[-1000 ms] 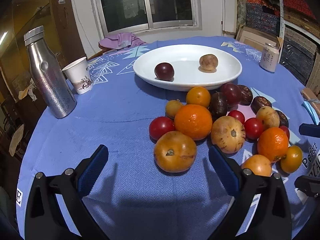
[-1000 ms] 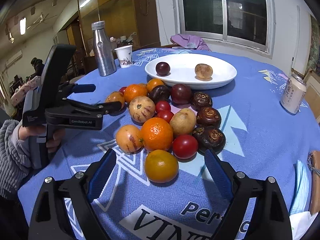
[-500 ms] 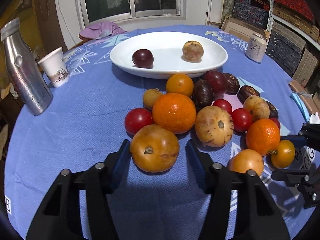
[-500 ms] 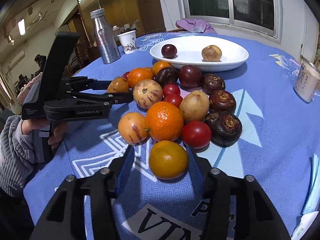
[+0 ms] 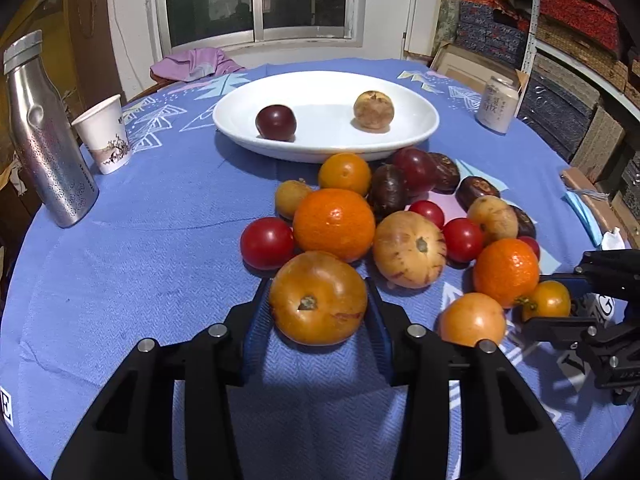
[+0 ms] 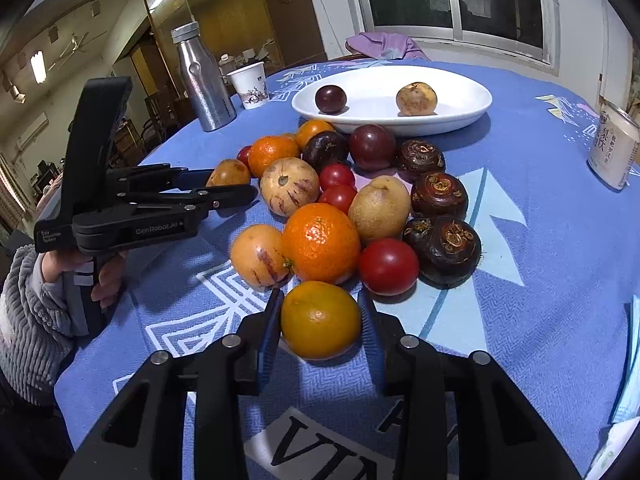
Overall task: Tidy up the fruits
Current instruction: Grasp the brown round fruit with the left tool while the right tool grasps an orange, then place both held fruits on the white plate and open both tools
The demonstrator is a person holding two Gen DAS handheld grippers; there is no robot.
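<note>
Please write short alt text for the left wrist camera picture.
The left gripper is closing around an orange-yellow fruit at the near edge of a fruit pile on a blue tablecloth. Behind, a white plate holds two fruits.

The fruit pile [image 6: 360, 184] crowds right up to the white dish [image 6: 460, 118], blocking its near rim. Bare cloth lies left of the dish up to the paper cup [image 5: 105, 136] and steel bottle [image 5: 44, 140]; right, toward the can [image 5: 496, 104].

Fruit pile [image 5: 400, 224] before plate [image 5: 240, 128], bottle [image 5: 44, 132] left
</note>
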